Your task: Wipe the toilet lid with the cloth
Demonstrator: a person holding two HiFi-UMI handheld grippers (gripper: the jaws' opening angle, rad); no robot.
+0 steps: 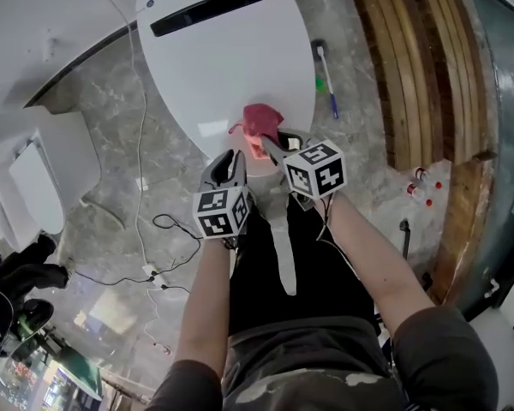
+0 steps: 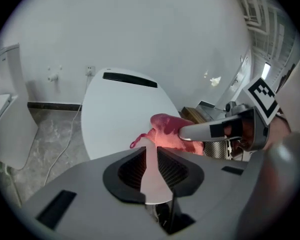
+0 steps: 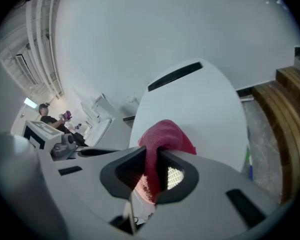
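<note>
red cloth (image 3: pixel 163 138) clamped between the right gripper (image 3: pixel 152 158) jaws, bunched over the near end of the white toilet lid (image 1: pixel 210 58), left gripper (image 2: pixel 149 151) just beside it, jaws slightly apart, empty

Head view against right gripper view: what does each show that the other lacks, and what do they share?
Only the head view: the person's forearms, the white cable trailing over the floor, and red-capped bottles by the wooden slats. Only the right gripper view: the right gripper with its jaws clamped on a fold of the cloth, and a distant person in the background. Both: the white toilet lid, the red cloth, and the blue-and-green stick on the floor beside it.
</note>
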